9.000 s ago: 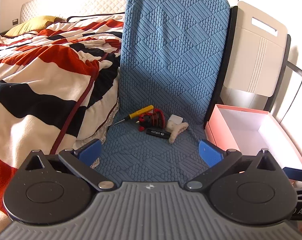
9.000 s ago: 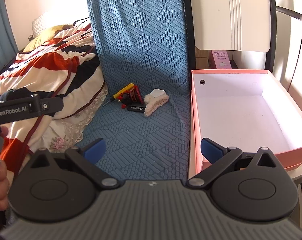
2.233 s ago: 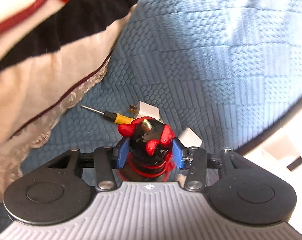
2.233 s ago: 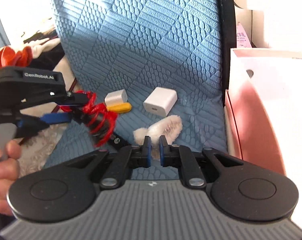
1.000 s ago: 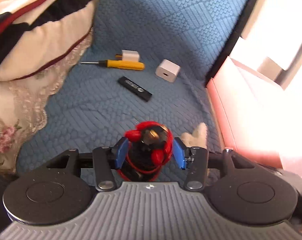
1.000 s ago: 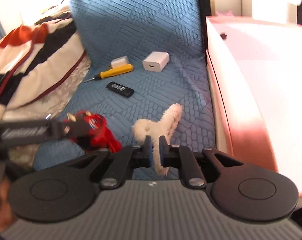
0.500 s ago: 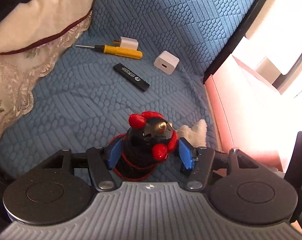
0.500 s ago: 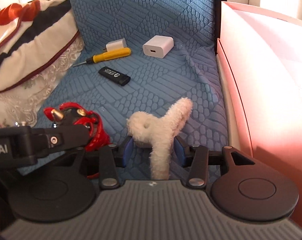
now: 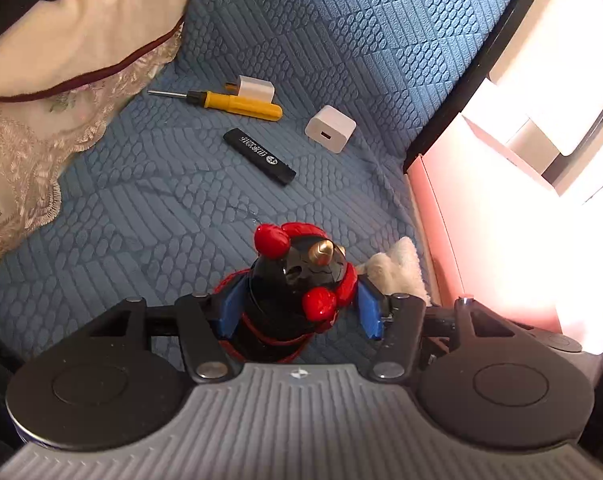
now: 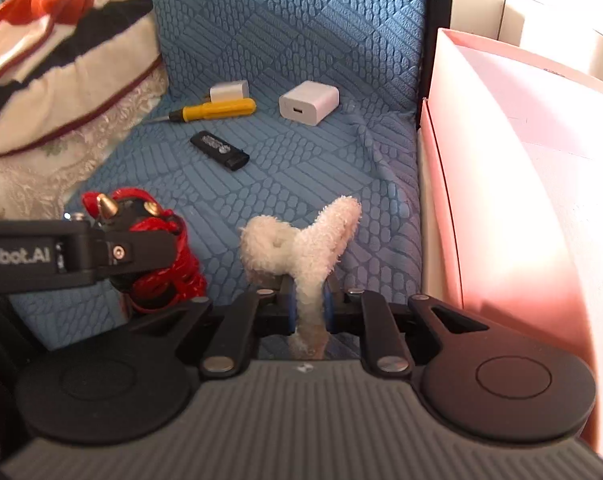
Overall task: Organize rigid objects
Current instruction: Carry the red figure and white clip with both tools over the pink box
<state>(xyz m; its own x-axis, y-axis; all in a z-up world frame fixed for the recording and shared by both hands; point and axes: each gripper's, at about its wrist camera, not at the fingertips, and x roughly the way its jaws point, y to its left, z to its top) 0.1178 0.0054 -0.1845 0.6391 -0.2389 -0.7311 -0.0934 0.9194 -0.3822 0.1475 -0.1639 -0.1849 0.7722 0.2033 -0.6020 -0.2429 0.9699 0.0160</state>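
Note:
My left gripper [image 9: 297, 312] is shut on a black and red figurine [image 9: 293, 284] with red cord around it, low over the blue cushion [image 9: 141, 216]. The figurine also shows in the right wrist view [image 10: 141, 236]. My right gripper [image 10: 308, 306] is shut on a fluffy white hair claw [image 10: 301, 240], also seen in the left wrist view [image 9: 395, 268]. A yellow screwdriver [image 9: 237, 104], a small white plug [image 9: 253, 87], a white charger cube [image 9: 330, 129] and a black USB stick [image 9: 259, 155] lie further back on the cushion.
A pink open box [image 10: 513, 168] stands right of the cushion, its wall close to my right gripper. A striped blanket with a lace edge [image 9: 49, 80] lies to the left. The cushion's back [image 10: 285, 20] rises behind the objects.
Both grippers have pulled back from the pile with their objects. Half a second ago the right jaws stood wide around the hair claw; now they are closed on it. The left still holds the figurine.

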